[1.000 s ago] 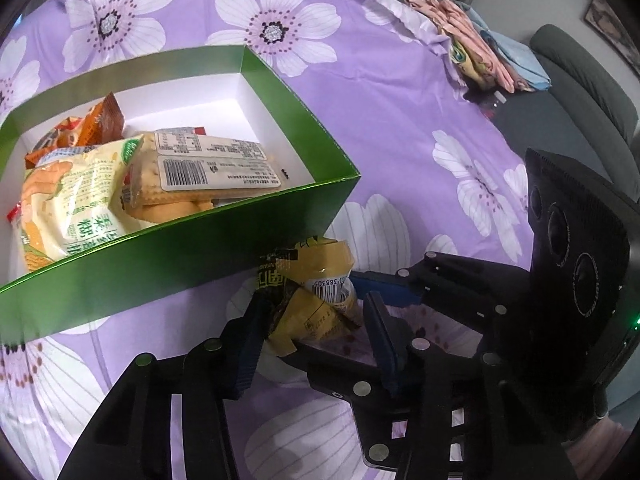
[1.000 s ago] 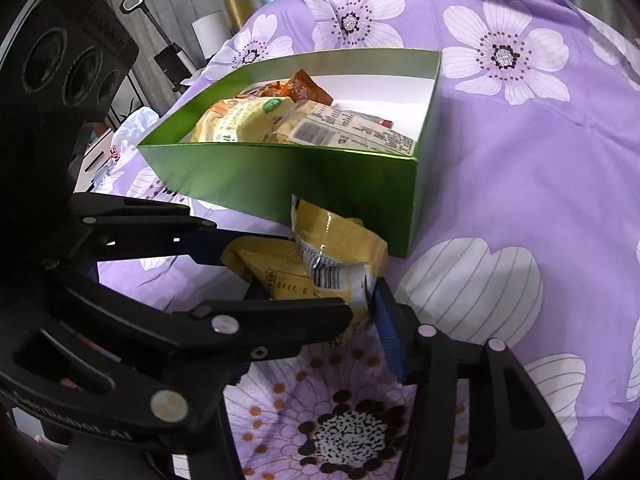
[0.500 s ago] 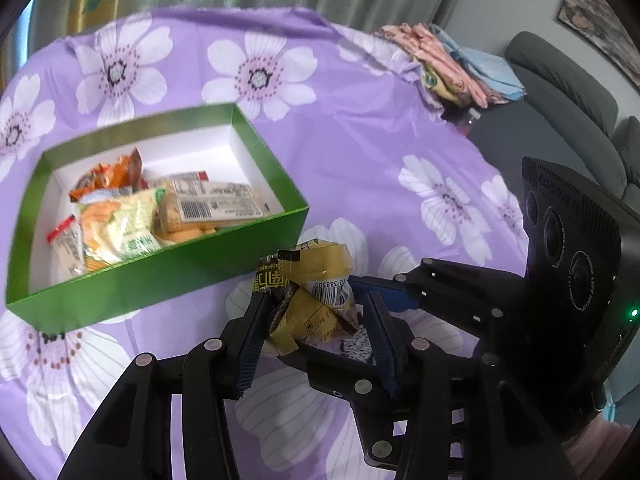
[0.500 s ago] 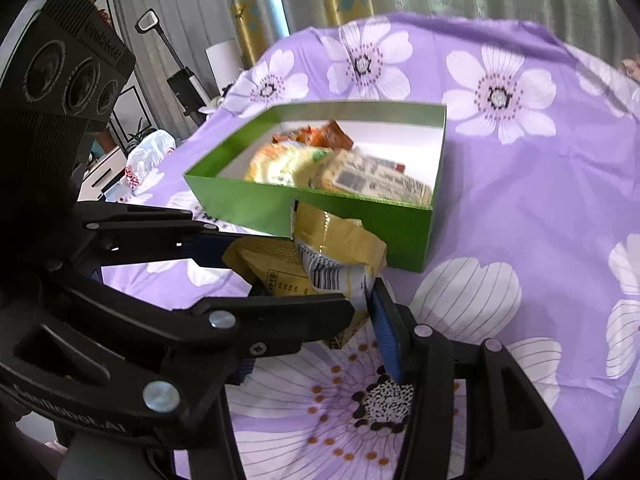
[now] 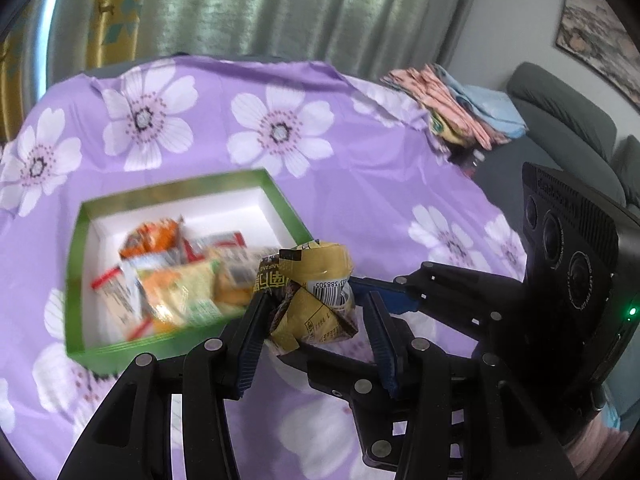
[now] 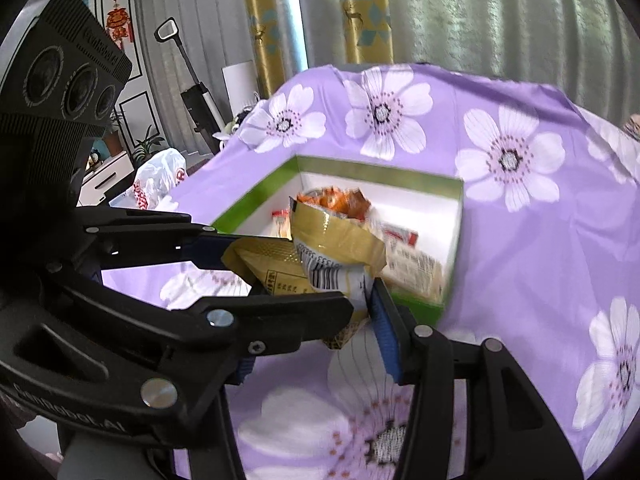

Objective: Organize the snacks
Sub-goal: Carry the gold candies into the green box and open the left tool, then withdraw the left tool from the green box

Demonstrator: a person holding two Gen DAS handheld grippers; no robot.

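A crumpled yellow snack packet (image 5: 310, 294) with a barcode is pinched by both grippers and held in the air above the near edge of the green box (image 5: 76, 240). My left gripper (image 5: 314, 316) is shut on its sides. My right gripper (image 6: 316, 284) is shut on it too, crossing the left one; the packet also shows in the right wrist view (image 6: 332, 252). The box (image 6: 454, 240) has a white inside and holds several snack packets (image 5: 168, 276), orange, yellow-green and red-white.
The table wears a purple cloth with white flowers (image 5: 280, 132). Folded clothes (image 5: 452, 108) lie at its far right edge, beside a grey sofa (image 5: 560, 120). Curtains hang behind. A white plastic bag (image 6: 156, 188) and a vacuum (image 6: 196, 100) stand off the table's left.
Both grippers have lifted the yellow packet up off the cloth beside the box. The box now looks smaller and lower, with the packet over its near edge.
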